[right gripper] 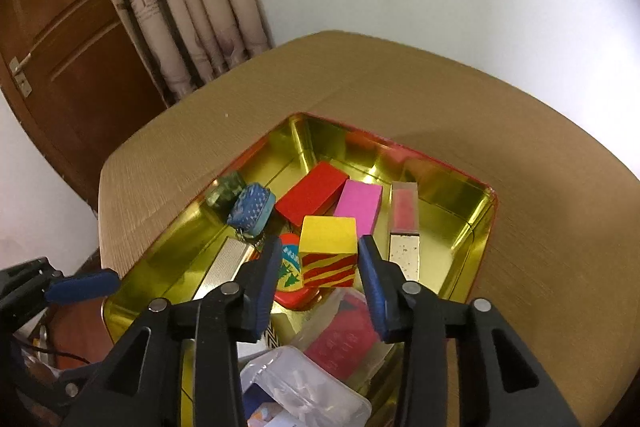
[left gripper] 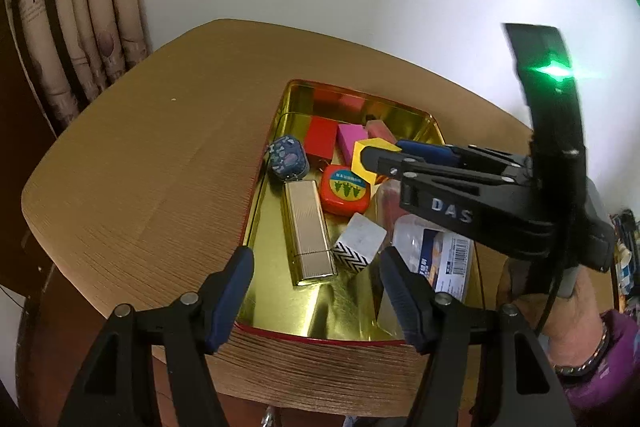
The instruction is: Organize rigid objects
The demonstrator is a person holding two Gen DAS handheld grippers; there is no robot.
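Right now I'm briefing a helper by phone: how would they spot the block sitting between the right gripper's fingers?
Find the gold tin tray on the wooden table. Near its middle, just in front of the red block and pink block, stands the yellow block. Only it has red wavy stripes on its side, and the open right gripper straddles it.

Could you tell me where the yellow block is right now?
The yellow block sits inside the gold tray, between the right gripper fingers, beside the pink block.
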